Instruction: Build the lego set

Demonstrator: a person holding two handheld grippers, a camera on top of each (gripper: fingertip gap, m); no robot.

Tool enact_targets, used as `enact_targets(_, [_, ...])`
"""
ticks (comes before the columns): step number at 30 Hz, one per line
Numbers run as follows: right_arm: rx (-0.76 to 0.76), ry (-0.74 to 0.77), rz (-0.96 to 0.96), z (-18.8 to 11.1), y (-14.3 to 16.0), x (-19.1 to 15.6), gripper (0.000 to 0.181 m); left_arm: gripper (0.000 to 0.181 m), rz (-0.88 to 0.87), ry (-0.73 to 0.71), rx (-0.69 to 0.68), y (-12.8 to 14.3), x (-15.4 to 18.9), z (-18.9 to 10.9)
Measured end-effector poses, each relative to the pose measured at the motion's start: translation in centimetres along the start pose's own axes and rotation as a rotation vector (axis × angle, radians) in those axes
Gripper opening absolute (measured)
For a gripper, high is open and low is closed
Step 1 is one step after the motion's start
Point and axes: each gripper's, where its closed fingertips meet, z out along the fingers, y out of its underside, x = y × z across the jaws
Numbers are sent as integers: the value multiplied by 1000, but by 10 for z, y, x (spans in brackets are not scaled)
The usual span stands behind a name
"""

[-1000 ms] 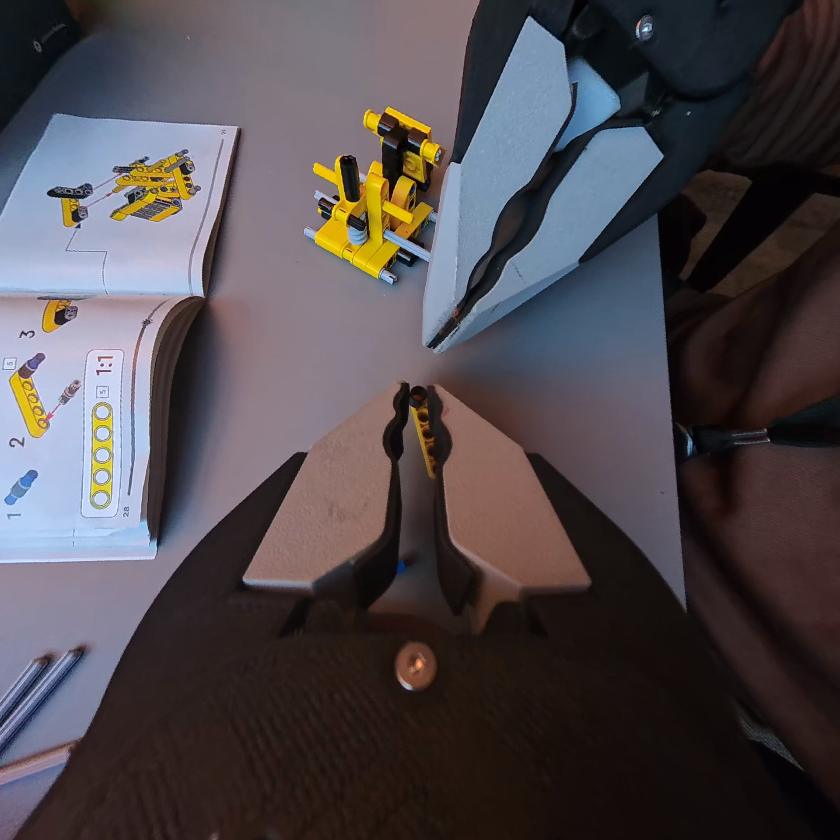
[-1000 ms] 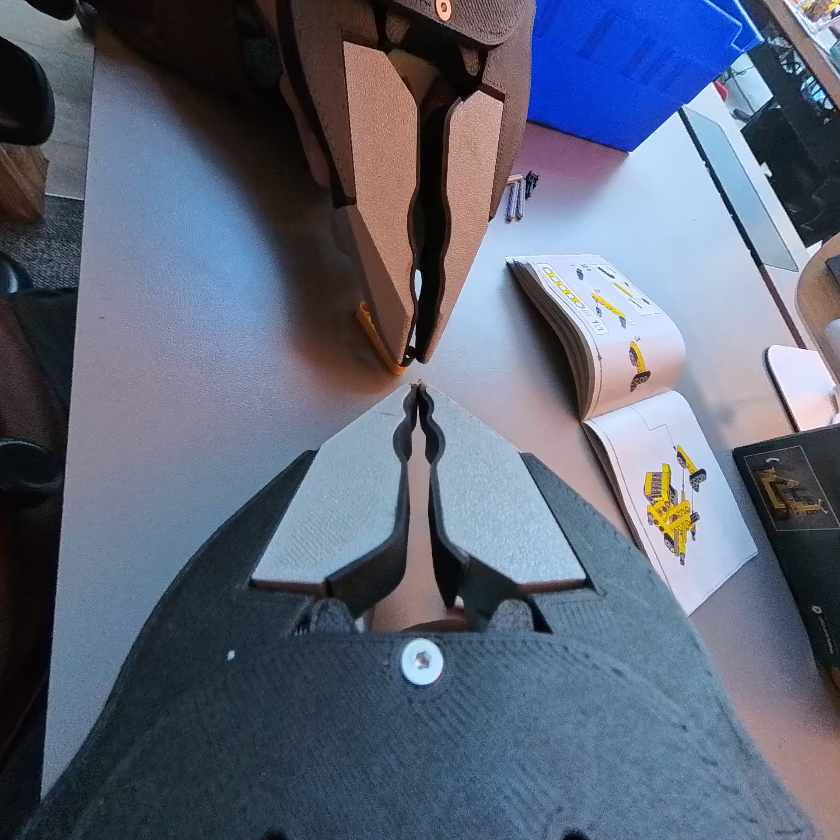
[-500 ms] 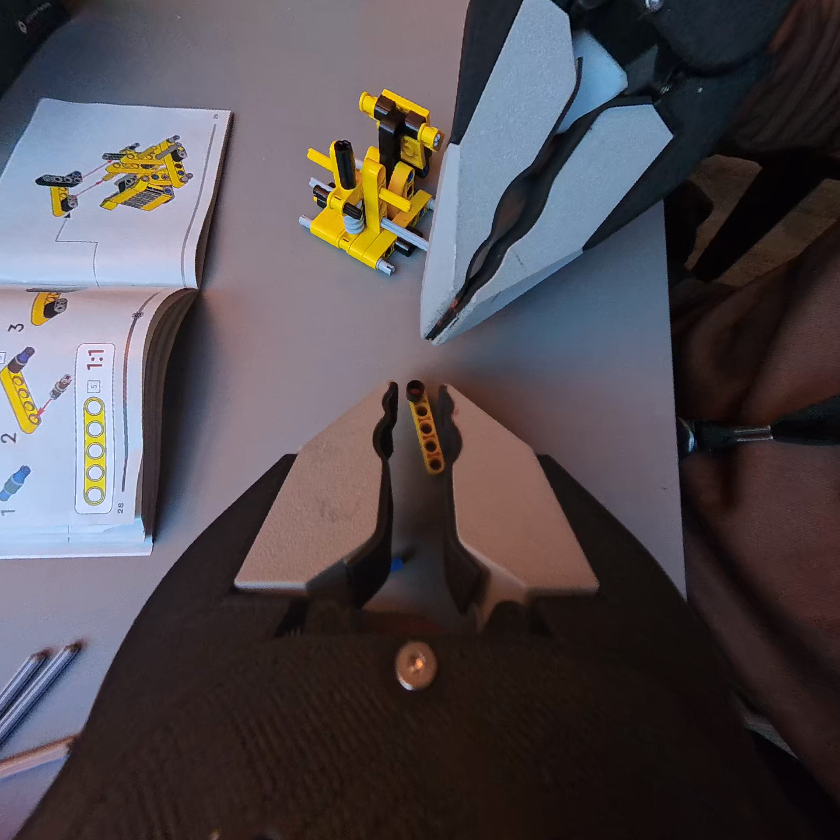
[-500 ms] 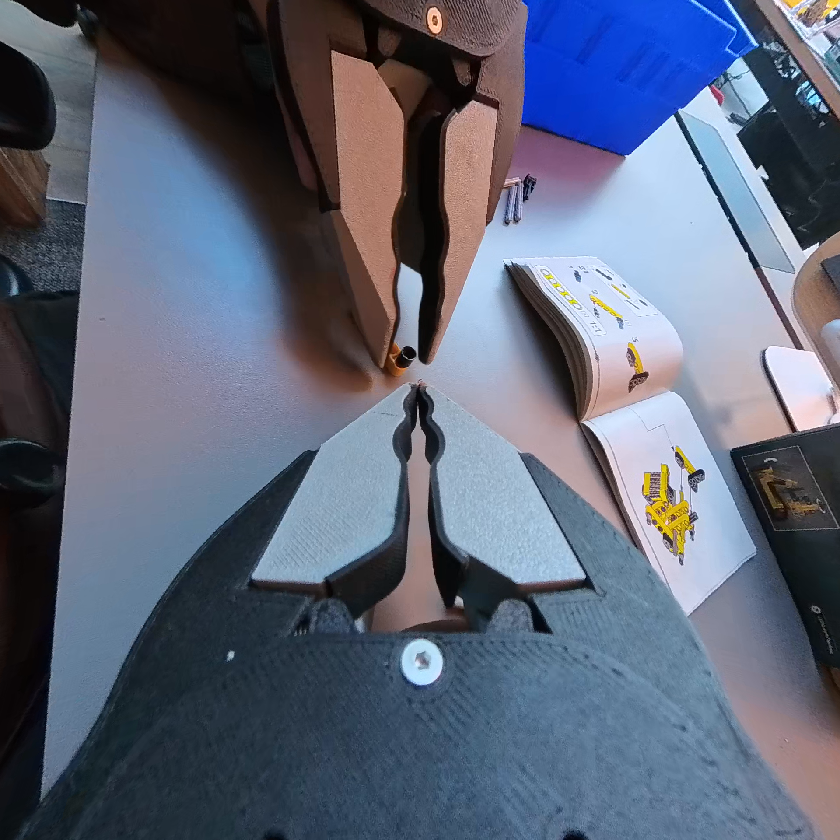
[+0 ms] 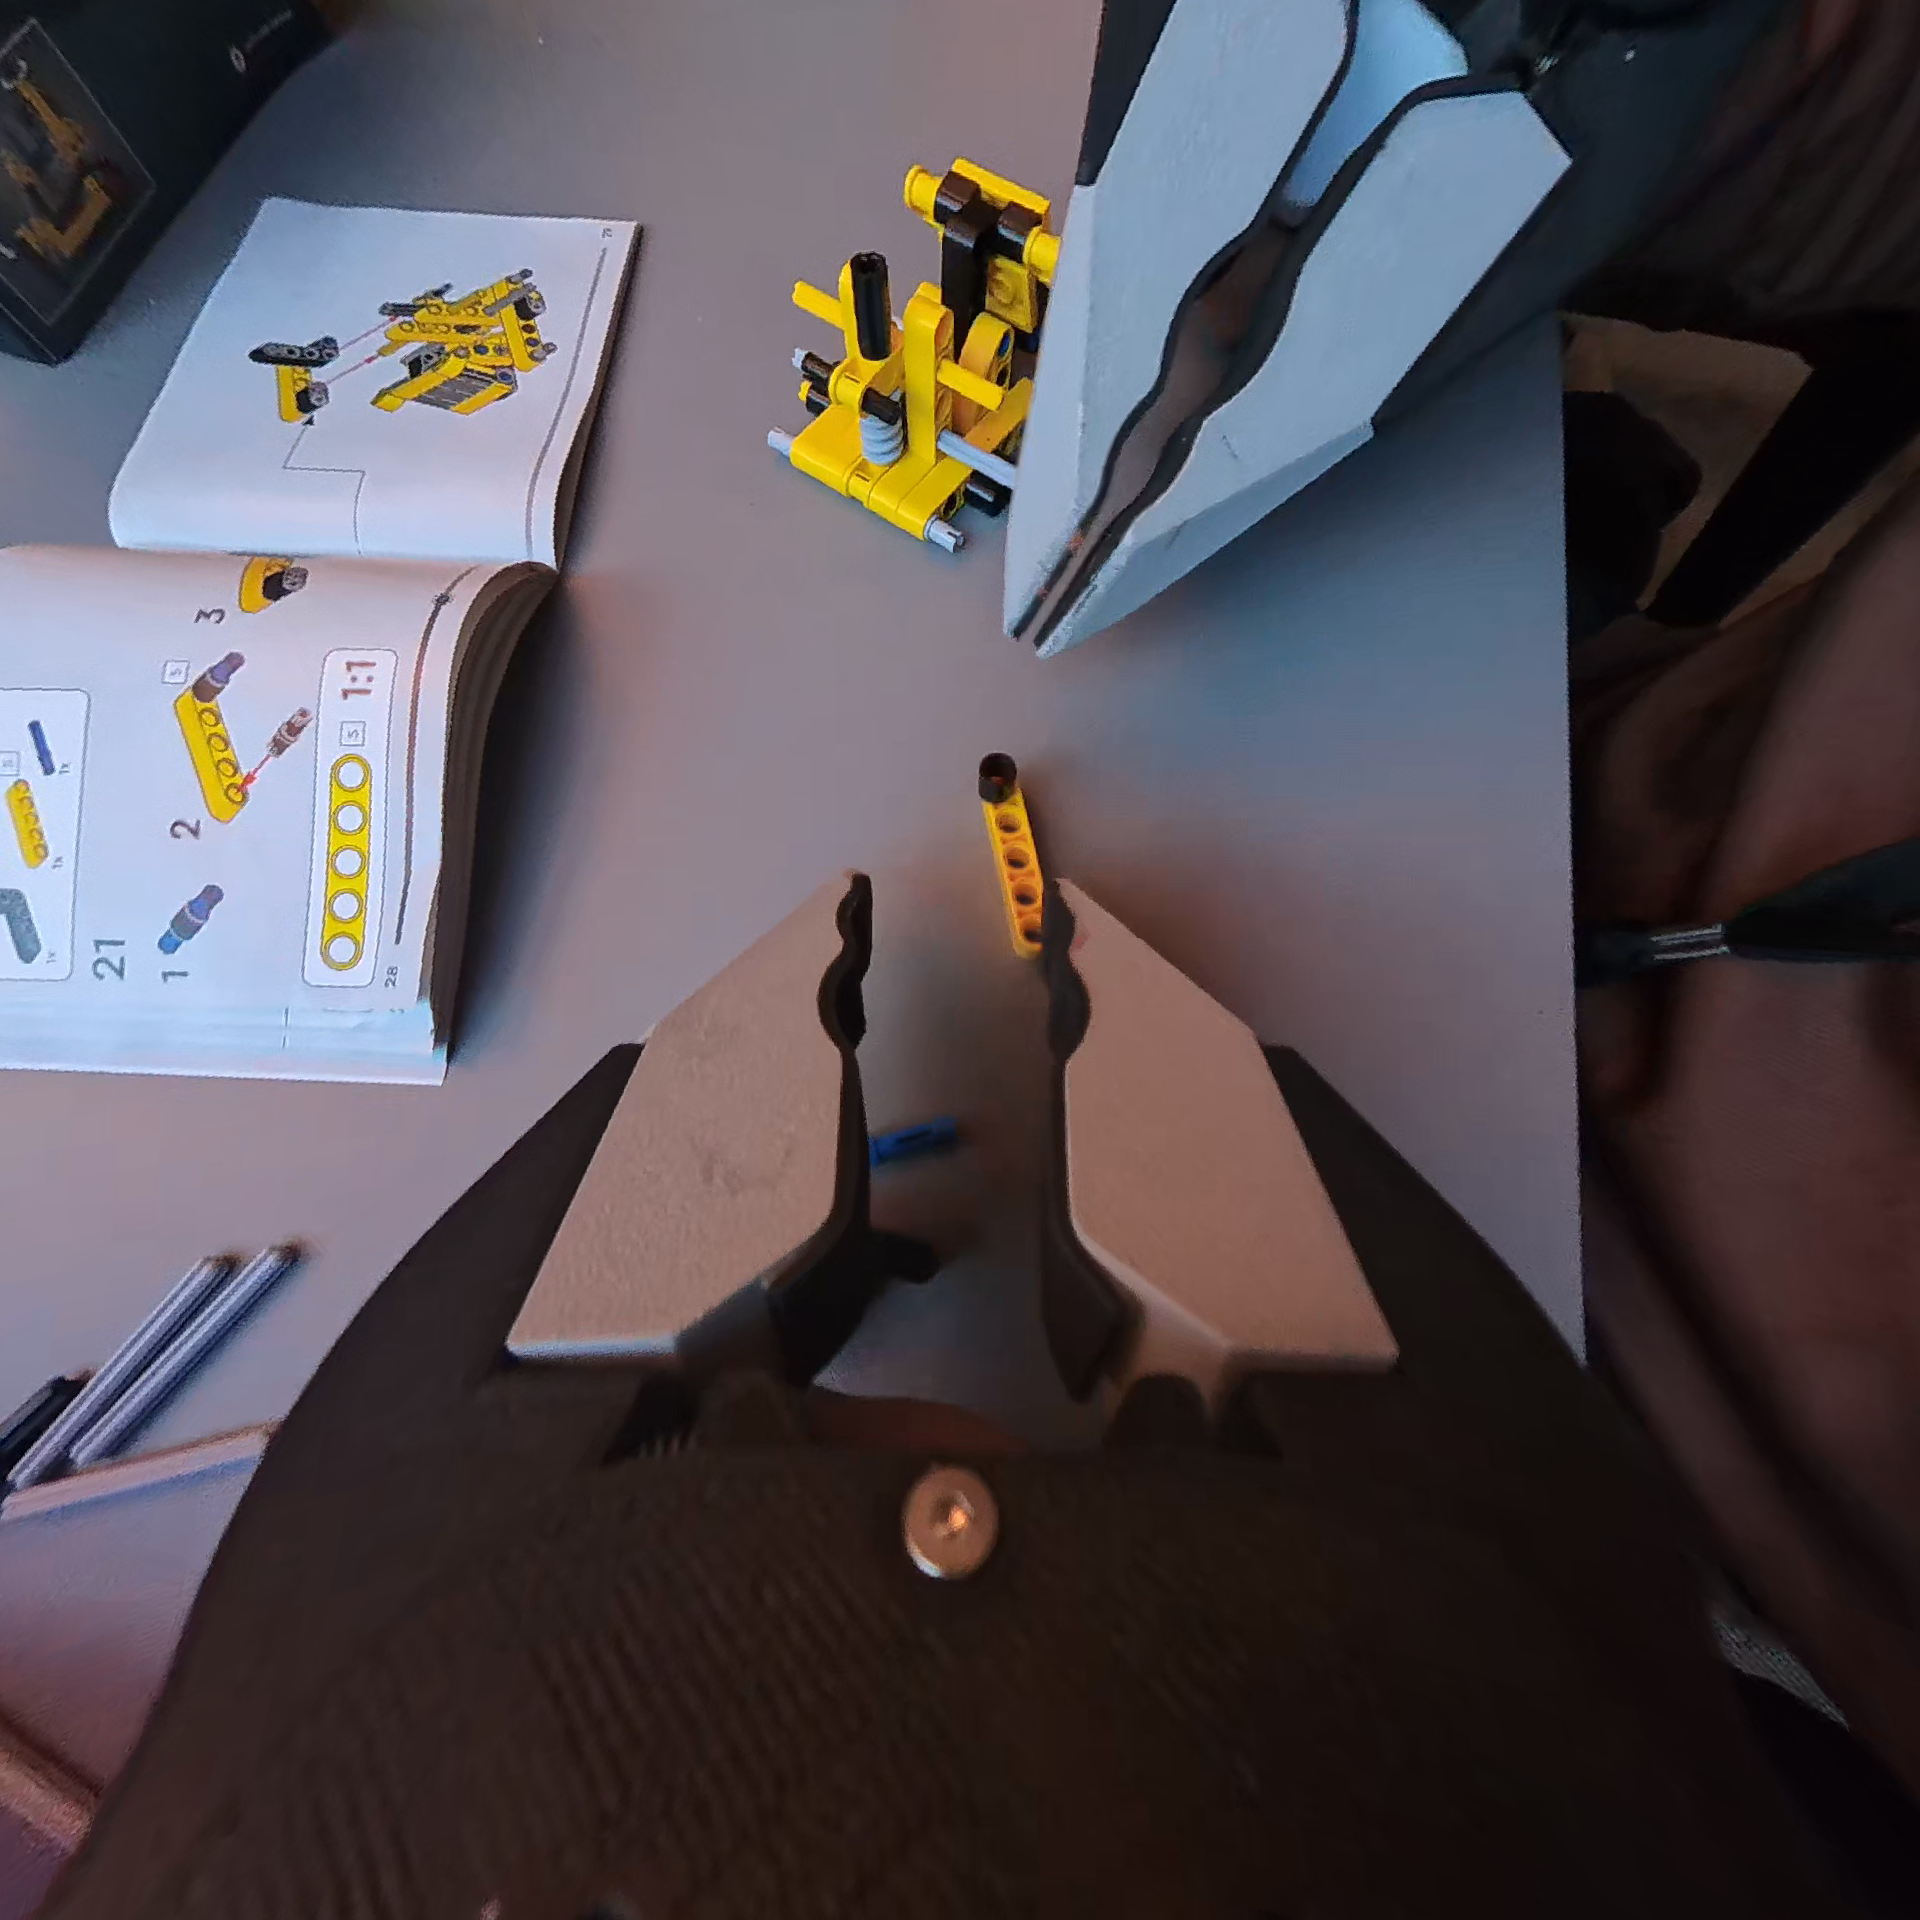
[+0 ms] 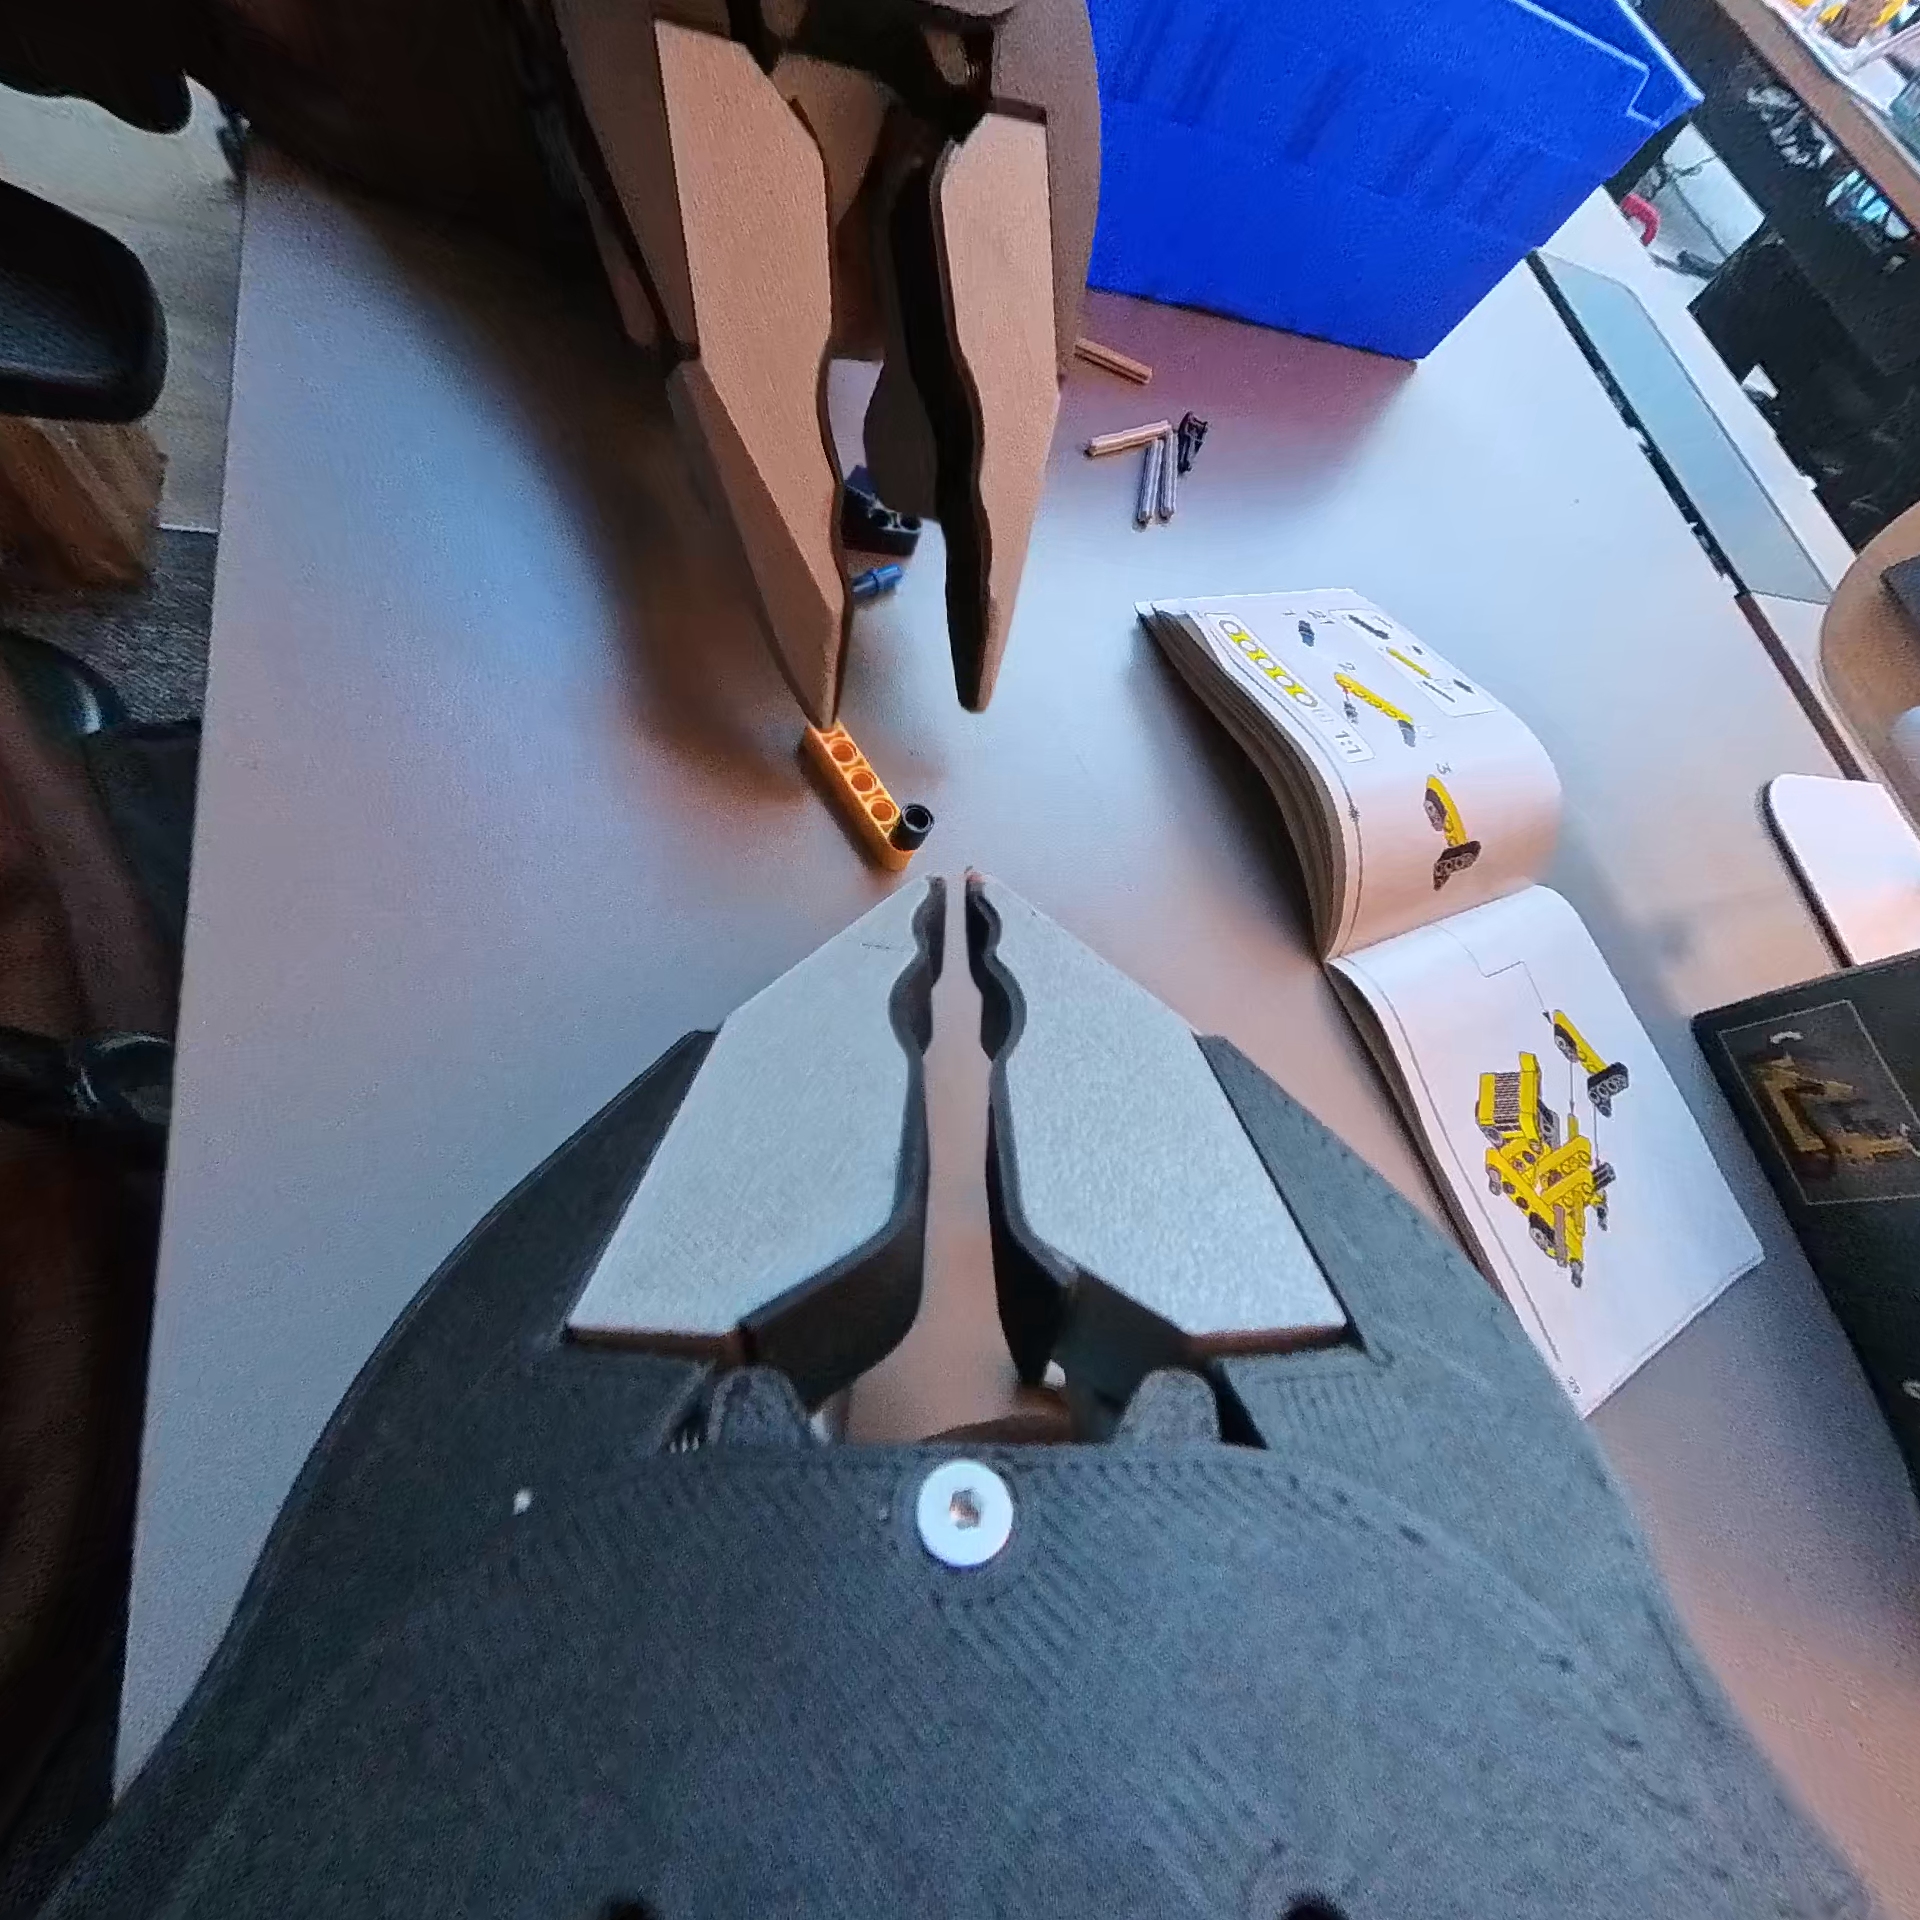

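Observation:
A yellow five-hole beam (image 5: 1013, 868) with a black pin (image 5: 997, 774) in its far end lies flat on the grey table. My left gripper (image 5: 956, 894) is open and empty, its right fingertip just over the beam's near end. In the right wrist view the beam (image 6: 857, 790) lies between the left gripper (image 6: 899, 712) and my right gripper (image 6: 953, 883), which is shut and empty, its tips just short of the pin (image 6: 914, 821). The part-built yellow model (image 5: 914, 405) stands behind the right gripper (image 5: 1039, 629).
An open instruction booklet (image 5: 312, 644) lies left. A blue pin (image 5: 914, 1138) lies under my left gripper, grey axles (image 5: 156, 1340) at the near left. A black angled piece (image 6: 878, 514), a blue bin (image 6: 1351, 156) and a black box (image 6: 1849, 1122) also show. The table edge (image 5: 1564, 831) is right. My left tips are roughly 5 centimeters from the blue pin (image 5: 914, 1138).
My left gripper opened, let go of the yellow beam, which now lies on the table, and drew back. My right gripper stayed shut and hardly moved.

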Motion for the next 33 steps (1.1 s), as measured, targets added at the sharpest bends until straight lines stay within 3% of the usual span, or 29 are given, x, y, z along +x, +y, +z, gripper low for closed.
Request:
enact_targets(14, [-4, -15, -9, 1, 1, -2, 1, 33, 38, -28, 14, 0, -1, -13])
enact_targets(22, [38, -20, 3, -3, -4, -2, 1, 27, -125, -67, 215, -4, -16, -60])
enact_targets(33, [19, 5, -35, -2, -2, -3, 0, 33, -94, -124, 32, 21, -11, -36])
